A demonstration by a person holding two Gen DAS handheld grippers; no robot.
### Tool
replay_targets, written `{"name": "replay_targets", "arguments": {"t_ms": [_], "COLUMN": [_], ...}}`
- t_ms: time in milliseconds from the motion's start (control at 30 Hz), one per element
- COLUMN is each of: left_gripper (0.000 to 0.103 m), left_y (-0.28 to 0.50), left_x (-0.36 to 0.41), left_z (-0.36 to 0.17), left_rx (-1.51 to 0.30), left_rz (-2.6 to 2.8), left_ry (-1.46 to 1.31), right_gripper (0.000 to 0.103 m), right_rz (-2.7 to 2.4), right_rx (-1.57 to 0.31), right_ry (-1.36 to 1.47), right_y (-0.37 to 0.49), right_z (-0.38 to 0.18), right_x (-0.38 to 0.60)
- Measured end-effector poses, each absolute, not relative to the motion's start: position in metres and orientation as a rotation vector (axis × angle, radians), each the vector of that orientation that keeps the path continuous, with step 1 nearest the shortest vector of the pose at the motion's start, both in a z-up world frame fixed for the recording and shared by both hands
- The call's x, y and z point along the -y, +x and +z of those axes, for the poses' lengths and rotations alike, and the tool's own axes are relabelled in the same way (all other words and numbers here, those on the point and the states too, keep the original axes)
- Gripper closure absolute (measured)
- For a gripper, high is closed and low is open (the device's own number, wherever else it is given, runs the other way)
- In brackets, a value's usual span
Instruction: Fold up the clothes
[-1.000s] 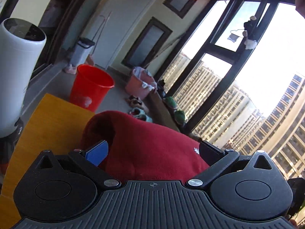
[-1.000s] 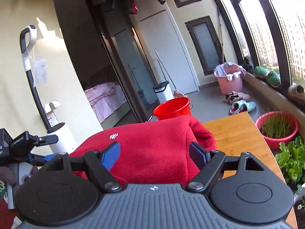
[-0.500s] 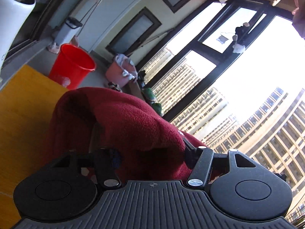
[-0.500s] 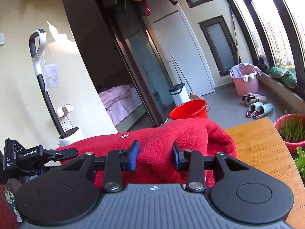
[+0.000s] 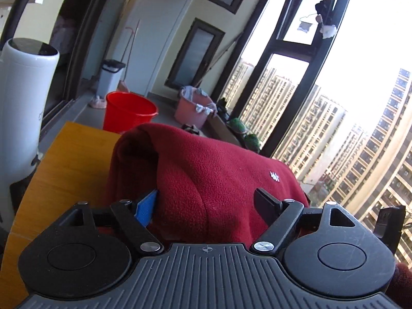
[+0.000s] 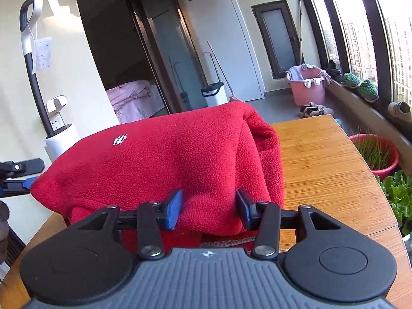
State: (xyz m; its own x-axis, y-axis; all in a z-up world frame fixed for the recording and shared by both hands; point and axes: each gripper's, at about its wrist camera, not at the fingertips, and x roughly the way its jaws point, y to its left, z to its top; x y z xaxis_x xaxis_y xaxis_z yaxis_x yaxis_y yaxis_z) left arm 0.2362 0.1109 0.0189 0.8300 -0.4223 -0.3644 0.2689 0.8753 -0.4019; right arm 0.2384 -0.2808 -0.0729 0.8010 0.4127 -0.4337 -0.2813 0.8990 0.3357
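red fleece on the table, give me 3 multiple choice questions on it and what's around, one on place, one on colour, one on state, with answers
1. Where does the red fleece lie?
A. on the wooden table
B. in the pink tub
C. on the floor

2. What colour is the small logo on the fleece?
A. yellow
B. white
C. green

3. How does the fleece lie?
A. spread out flat
B. hung on a hanger
C. bunched in a folded bundle

Answers:
1. A, the bundle rests on the tabletop, which shows bare beside it in both wrist views.
2. B, a small white mark shows on the cloth.
3. C, the cloth is doubled over with a rounded fold at its far end; the left gripper and the right gripper each straddle its near edge, jaws having just been opening.
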Motion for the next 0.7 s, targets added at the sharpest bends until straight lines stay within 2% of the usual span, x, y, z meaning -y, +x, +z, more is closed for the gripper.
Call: {"name": "replay_targets", "arguments": {"t_ms": [133, 200, 233, 300, 400, 533, 667, 700], "left_gripper": [0.014, 0.006, 0.006, 0.006, 0.006, 0.003, 0.002, 0.001], "left_y": [0.223, 0.219, 0.223, 0.238, 0.264, 0.283, 0.294, 0.296], "left_x": [-0.083, -0.058, -0.046, -0.031, -0.018, -0.014, -0.021, -0.022], "left_z": [0.048, 0.053, 0.05, 0.036, 0.014, -0.001, 0.003, 0.004], "left_rx": [-0.349, -0.314, -0.327, -0.4, -0.497, -0.52, -0.562, -0.57], "left_rz": [-0.43, -0.473, -0.487, -0.496, -0.5, -0.477, -0.488, -0.497], "left_ry": [-0.251, -0.113, -0.054, -0.006, 0.026, 0.087, 0.086, 0.102], "right_gripper": [0.056, 0.053, 0.049, 0.033, 0.027, 0.026, 0.012, 0.012], "right_rz": [0.361, 0.351, 0.343, 0.322, 0.363, 0.453, 0.478, 0.496], "right_rx": [-0.513, -0.502, -0.494, -0.48, -0.508, -0.634, -0.71, -0.723], "right_ry": [0.274, 0.281, 0.295, 0.37, 0.521, 0.657, 0.778, 0.794], "right_y": [0.237, 0.234, 0.231, 0.221, 0.2, 0.195, 0.214, 0.219], "right_z": [-0.074, -0.069, -0.065, -0.06, -0.059, -0.077, -0.096, -0.099], "right_x": [0.279, 0.283, 0.286, 0.298, 0.313, 0.303, 0.286, 0.279]}}
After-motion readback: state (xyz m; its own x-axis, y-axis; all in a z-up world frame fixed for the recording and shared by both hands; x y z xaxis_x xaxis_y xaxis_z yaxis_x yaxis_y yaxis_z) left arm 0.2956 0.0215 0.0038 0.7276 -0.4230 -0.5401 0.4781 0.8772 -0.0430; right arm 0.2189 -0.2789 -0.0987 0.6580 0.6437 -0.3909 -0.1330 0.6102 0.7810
